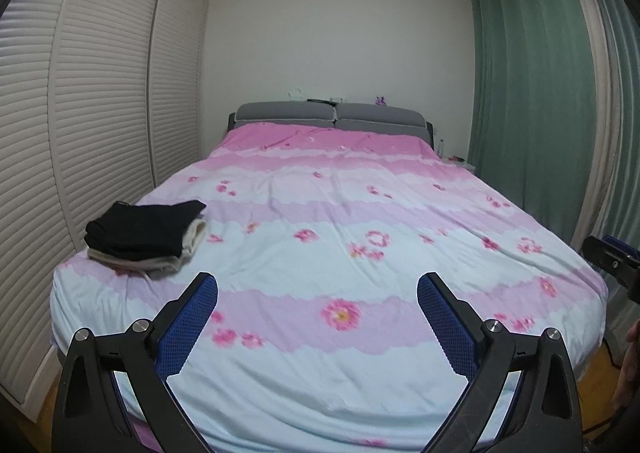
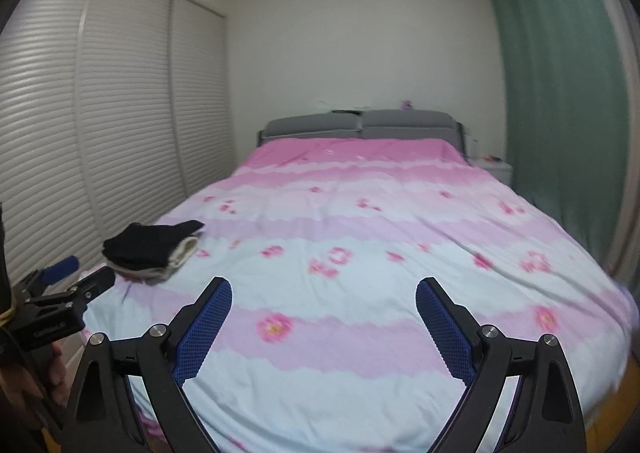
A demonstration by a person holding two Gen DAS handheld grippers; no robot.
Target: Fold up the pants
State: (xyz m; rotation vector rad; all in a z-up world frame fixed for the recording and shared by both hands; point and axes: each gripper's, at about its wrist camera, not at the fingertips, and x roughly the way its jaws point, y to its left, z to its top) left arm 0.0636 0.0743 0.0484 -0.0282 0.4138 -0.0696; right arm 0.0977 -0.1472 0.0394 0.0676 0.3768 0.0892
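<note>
Pants [image 1: 140, 231] folded on bed [image 1: 360, 213]; both grippers' jaws apart.

matt black cloth pants [image 1: 140, 231], slatted wardrobe doors [image 1: 100, 93]

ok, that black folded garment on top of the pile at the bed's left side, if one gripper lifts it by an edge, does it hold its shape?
Probably not. The black garment looks like soft cloth with sagging edges, so it would likely droop and unfold. It lies on a cream garment, so pushing it may drag or skew that layer. Both the left gripper and right gripper are open, well short of it.
</note>
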